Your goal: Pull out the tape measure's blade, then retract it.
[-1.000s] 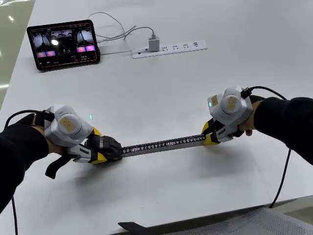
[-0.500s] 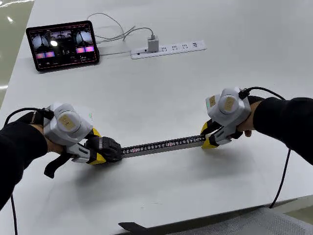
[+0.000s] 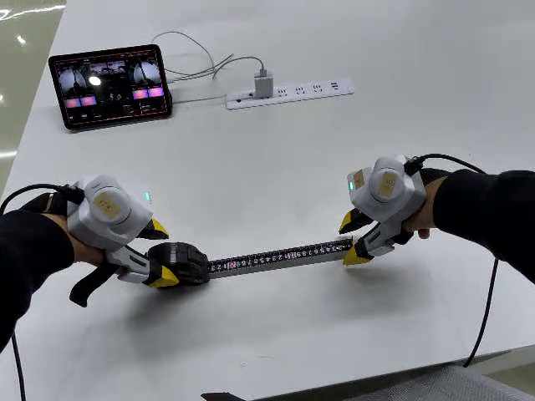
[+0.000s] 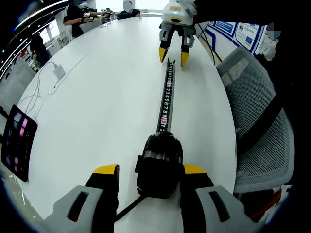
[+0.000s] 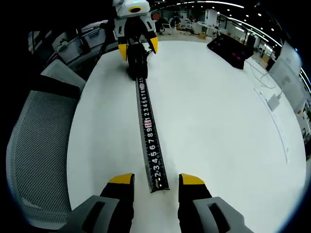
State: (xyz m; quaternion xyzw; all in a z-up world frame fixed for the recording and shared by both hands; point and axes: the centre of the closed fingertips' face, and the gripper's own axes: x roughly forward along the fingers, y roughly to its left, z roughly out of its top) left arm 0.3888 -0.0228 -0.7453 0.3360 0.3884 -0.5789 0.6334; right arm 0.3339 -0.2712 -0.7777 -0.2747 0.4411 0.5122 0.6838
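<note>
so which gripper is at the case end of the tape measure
The left gripper: its jaws flank the black case, while the right gripper straddles the free tip of the blade.

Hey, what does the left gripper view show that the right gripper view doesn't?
Left gripper view: the tape measure case close up between the jaws of the left gripper, with a gap on one side, and the right gripper far off. Right gripper view: the blade tip close up, lying free between that gripper's open jaws, low numbers readable. Both: the blade stretched along the white table, a mesh chair, a tablet.
</note>
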